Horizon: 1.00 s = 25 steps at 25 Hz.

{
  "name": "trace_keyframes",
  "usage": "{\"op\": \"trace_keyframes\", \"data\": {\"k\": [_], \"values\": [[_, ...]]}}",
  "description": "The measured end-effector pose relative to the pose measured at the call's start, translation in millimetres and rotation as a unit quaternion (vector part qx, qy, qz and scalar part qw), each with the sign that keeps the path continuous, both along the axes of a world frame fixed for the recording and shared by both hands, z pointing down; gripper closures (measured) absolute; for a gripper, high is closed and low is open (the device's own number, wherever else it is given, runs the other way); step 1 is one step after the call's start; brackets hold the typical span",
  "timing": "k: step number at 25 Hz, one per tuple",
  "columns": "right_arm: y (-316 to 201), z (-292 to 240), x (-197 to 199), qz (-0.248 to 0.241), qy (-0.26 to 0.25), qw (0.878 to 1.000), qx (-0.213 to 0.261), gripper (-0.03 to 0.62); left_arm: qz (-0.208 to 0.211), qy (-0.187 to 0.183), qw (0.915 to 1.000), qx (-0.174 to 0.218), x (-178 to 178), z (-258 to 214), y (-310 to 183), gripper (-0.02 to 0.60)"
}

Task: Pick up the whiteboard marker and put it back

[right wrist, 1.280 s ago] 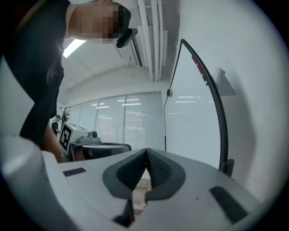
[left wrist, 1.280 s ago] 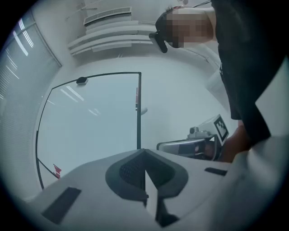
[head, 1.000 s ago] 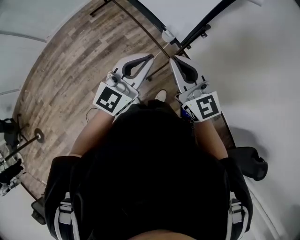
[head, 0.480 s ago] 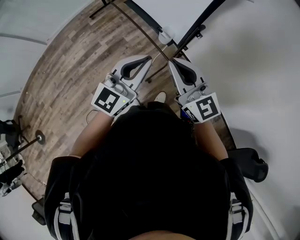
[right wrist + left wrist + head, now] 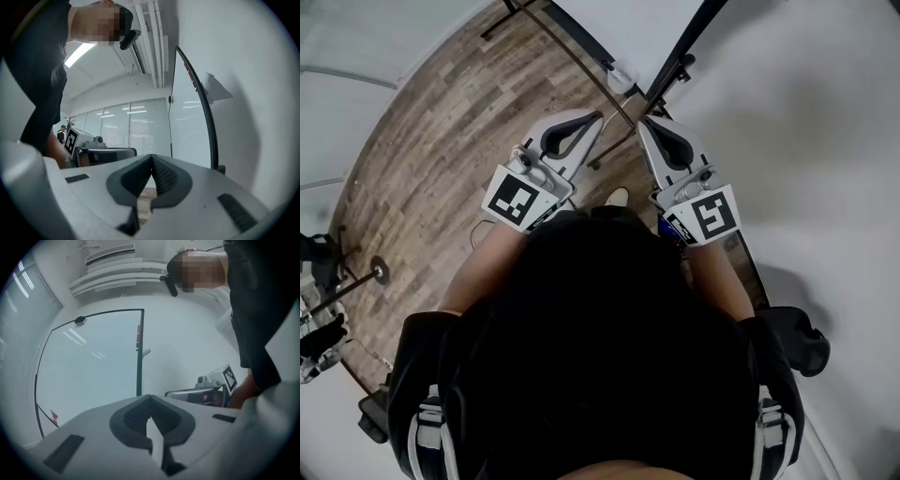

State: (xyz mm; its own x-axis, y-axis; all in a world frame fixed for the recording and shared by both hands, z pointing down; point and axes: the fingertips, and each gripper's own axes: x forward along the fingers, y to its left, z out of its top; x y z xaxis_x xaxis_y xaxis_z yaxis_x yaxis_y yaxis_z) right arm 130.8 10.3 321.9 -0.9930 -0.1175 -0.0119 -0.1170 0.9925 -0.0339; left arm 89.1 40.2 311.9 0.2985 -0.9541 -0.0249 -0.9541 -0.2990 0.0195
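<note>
No whiteboard marker can be made out in any view. In the head view my left gripper (image 5: 602,114) and right gripper (image 5: 645,122) are held side by side in front of the person's chest, level and pointing at a black-framed whiteboard (image 5: 670,70) on a stand. Both are shut with nothing between the jaws, as the left gripper (image 5: 149,399) and right gripper (image 5: 151,157) show in their own views. The whiteboard (image 5: 93,362) fills the left gripper view, with its black post (image 5: 139,352) and a small white piece (image 5: 146,352) on it. The whiteboard's black frame (image 5: 206,108) shows in the right gripper view.
Wood-plank floor (image 5: 441,141) lies under the stand's black legs (image 5: 572,42). A white fitting (image 5: 622,75) sits on the frame. Dark stands and gear (image 5: 328,281) are at the left, a black object (image 5: 797,337) at the right by the white wall (image 5: 825,141).
The person and both grippers have come a little closer to the whiteboard stand, whose frame has slid up and left in the head view. Both grippers stay shut.
</note>
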Motion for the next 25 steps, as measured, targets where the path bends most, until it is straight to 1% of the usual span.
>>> {"op": "trace_keyframes", "data": {"k": [4, 8, 11, 13, 16, 18, 20, 25], "values": [[-7, 5, 8, -0.009, 0.003, 1.0, 0.0, 0.6, -0.007, -0.004, 1.0, -0.002, 8, 3, -9, 0.578], [-12, 8, 6, -0.015, 0.006, 1.0, -0.002, 0.6, -0.007, -0.006, 1.0, 0.002, 10, 0, -14, 0.578], [-14, 8, 0, -0.014, 0.008, 1.0, -0.003, 0.6, -0.012, -0.015, 0.9998, -0.008, 2, 1, -18, 0.578], [-17, 10, -6, -0.012, 0.011, 1.0, -0.002, 0.6, -0.011, -0.017, 0.9998, -0.006, -6, 3, -23, 0.578], [-23, 13, -18, -0.004, 0.015, 1.0, -0.001, 0.6, 0.004, -0.011, 0.9999, 0.006, -18, 5, -31, 0.578], [-29, 14, -29, 0.009, 0.012, 1.0, -0.007, 0.6, 0.016, -0.014, 0.9998, -0.005, -30, 10, -37, 0.578], [-38, 14, -40, 0.028, 0.011, 0.999, -0.012, 0.6, 0.032, -0.019, 0.9992, -0.015, -42, 13, -43, 0.578], [-58, 15, -72, 0.084, 0.017, 0.996, -0.021, 0.6, 0.082, -0.016, 0.9964, -0.014, -76, 15, -58, 0.578]]}}
